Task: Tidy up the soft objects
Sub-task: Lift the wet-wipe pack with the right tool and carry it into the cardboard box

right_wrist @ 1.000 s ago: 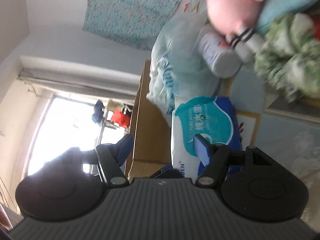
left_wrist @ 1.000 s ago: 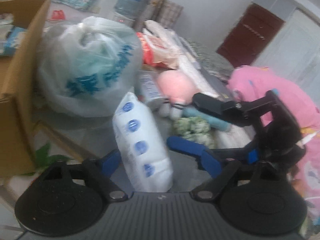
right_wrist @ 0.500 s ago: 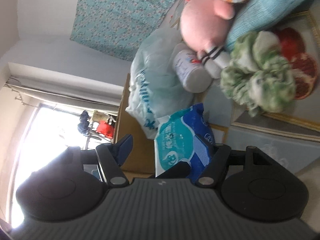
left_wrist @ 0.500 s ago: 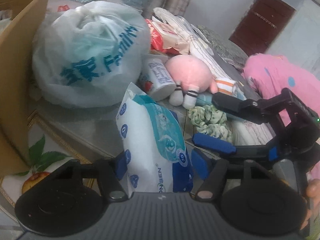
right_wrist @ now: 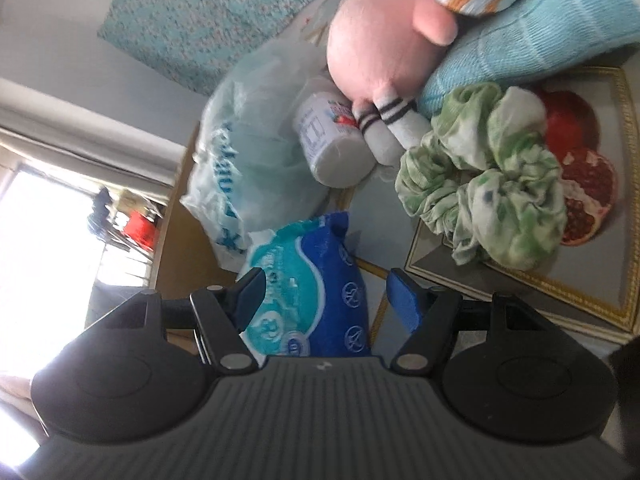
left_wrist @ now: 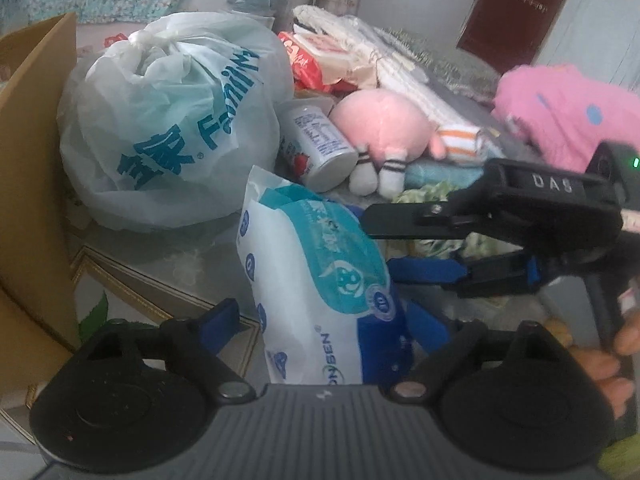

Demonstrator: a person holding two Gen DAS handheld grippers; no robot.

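A white, teal and blue tissue pack (left_wrist: 320, 292) stands upright between the fingers of my left gripper (left_wrist: 320, 320), which is shut on it. The pack also shows in the right wrist view (right_wrist: 312, 292), between the spread fingers of my right gripper (right_wrist: 324, 292), which is open and turned on its side. In the left wrist view the right gripper (left_wrist: 384, 244) comes in from the right, next to the pack. Behind lie a pink plush toy (left_wrist: 384, 128), a green scrunchie (right_wrist: 488, 184), a teal towel (right_wrist: 532, 36) and a rolled striped sock (left_wrist: 460, 140).
A cardboard box (left_wrist: 28, 184) stands at the left. A knotted white plastic bag (left_wrist: 172, 120) sits beside it. A white bottle (left_wrist: 316, 148) lies on its side. Pink clothing (left_wrist: 568, 112) lies at the right. The table has a fruit-print cover (right_wrist: 576, 184).
The left gripper has turned and drawn closer, so the pack's teal front now shows. The right gripper has moved in around the pack from the right, still open.
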